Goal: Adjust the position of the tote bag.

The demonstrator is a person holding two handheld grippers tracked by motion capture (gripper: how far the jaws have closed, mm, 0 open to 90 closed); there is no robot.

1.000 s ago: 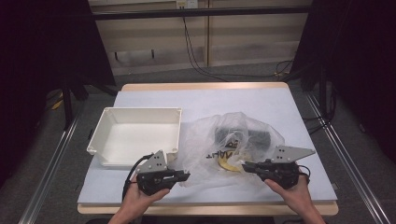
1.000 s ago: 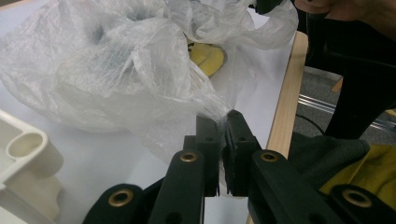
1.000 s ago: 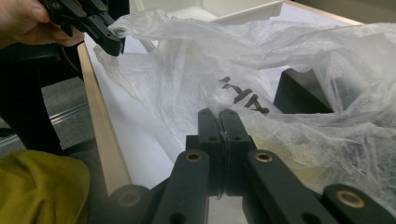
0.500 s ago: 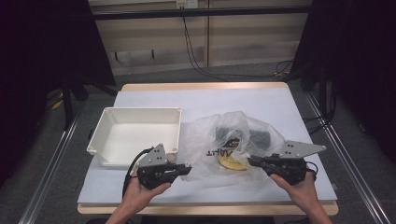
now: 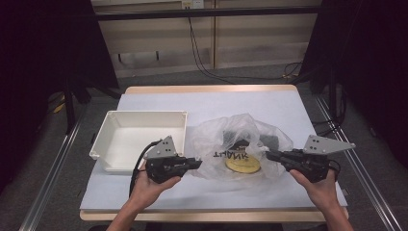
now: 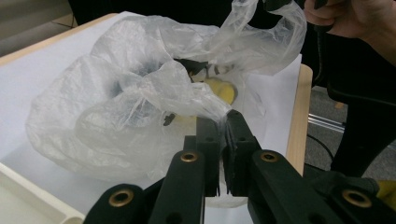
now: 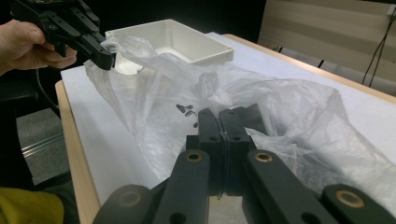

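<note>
Soft even overhead light on the white surface [image 5: 211, 103], dark murky surroundings, faint shadows, near tongs slightly blurred

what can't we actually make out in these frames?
- Dark items inside the plastic bag: blurred by crumpled film in the high view; identity unclear.
- Yellow round item: half veiled by film and black lettering; the left gripper view shows a sliver.
- Left gripper and right gripper: jaws shut on the film; how much is pinched is hidden between them.
- White tray: cut off in the left gripper view.
</note>
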